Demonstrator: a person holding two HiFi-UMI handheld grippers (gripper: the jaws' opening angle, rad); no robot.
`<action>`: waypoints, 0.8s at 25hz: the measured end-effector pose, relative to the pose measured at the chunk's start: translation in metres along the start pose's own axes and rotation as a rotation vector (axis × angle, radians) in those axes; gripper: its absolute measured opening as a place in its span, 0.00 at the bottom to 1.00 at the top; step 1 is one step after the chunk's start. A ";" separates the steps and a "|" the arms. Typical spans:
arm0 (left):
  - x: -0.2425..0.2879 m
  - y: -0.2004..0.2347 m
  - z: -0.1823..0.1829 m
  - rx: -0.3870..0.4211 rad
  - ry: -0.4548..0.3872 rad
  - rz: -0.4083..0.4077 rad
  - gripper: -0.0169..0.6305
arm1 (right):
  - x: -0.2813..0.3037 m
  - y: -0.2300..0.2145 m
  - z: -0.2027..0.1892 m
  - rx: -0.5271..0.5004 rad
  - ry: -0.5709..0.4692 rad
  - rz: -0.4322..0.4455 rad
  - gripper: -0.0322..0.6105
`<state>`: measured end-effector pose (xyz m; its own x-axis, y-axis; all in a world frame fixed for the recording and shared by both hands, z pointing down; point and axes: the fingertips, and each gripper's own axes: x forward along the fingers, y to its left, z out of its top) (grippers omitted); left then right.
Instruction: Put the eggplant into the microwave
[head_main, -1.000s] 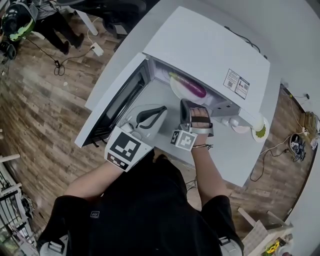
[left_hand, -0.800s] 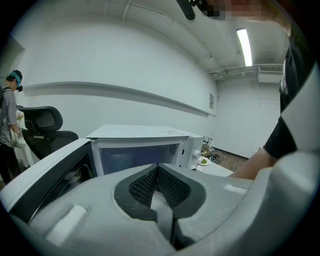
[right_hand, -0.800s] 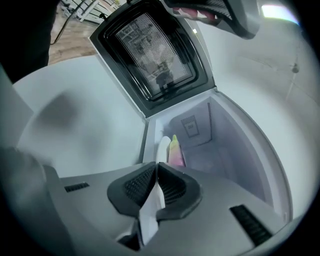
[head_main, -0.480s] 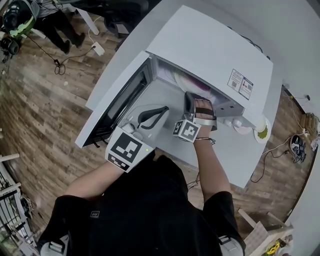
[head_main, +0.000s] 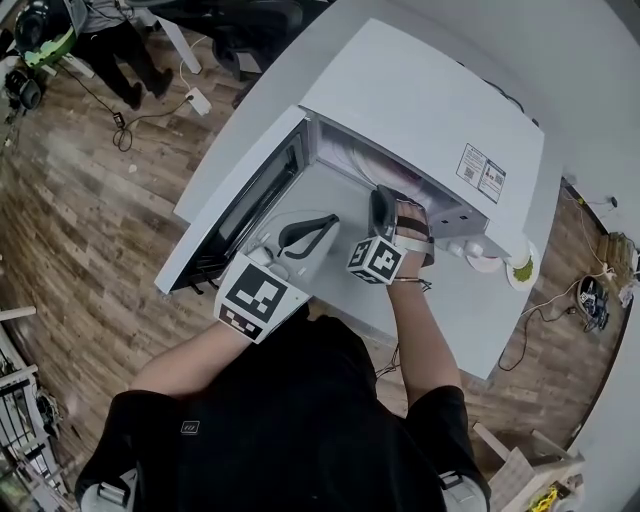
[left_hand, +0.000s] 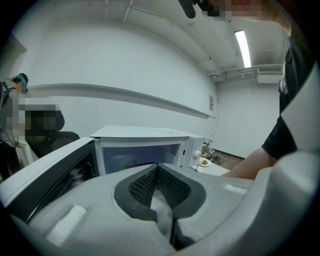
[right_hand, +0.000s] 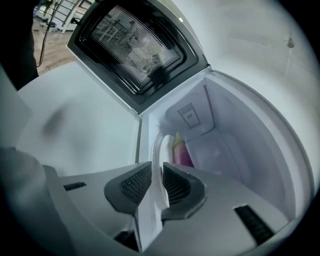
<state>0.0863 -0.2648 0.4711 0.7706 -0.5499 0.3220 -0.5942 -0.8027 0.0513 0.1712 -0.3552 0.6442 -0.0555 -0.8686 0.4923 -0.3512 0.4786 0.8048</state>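
White microwave (head_main: 420, 100) stands on a white bench (head_main: 470, 300), its door (head_main: 240, 190) swung wide open to the left as seen in the head view. Inside the cavity, a purple eggplant (right_hand: 184, 152) with a green stem lies on a pale plate (right_hand: 158, 146). The right gripper (right_hand: 156, 172) reaches into the opening from the front. Its jaws have just been opening and now stand slightly apart, released, with the near rim of the plate between them. The left gripper (left_hand: 157, 170) is held in front of the microwave beside the open door, pointing toward the cavity, its jaws clenched together on nothing. A small dish (head_main: 520, 268) holding something green sits on the bench to the right of the microwave. Wood-plank floor (head_main: 80, 200) surrounds the bench.
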 end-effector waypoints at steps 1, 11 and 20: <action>-0.001 0.000 0.000 -0.005 0.002 -0.001 0.04 | -0.002 0.000 -0.002 0.004 0.004 -0.001 0.17; 0.002 -0.005 0.006 -0.027 0.040 -0.052 0.04 | 0.005 -0.017 -0.016 0.112 0.085 0.011 0.09; 0.012 -0.004 0.000 -0.043 0.048 -0.091 0.04 | 0.023 -0.028 -0.019 0.142 0.122 -0.002 0.09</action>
<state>0.0982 -0.2684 0.4750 0.8105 -0.4631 0.3587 -0.5327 -0.8373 0.1228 0.1975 -0.3859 0.6389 0.0564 -0.8434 0.5344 -0.4802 0.4463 0.7551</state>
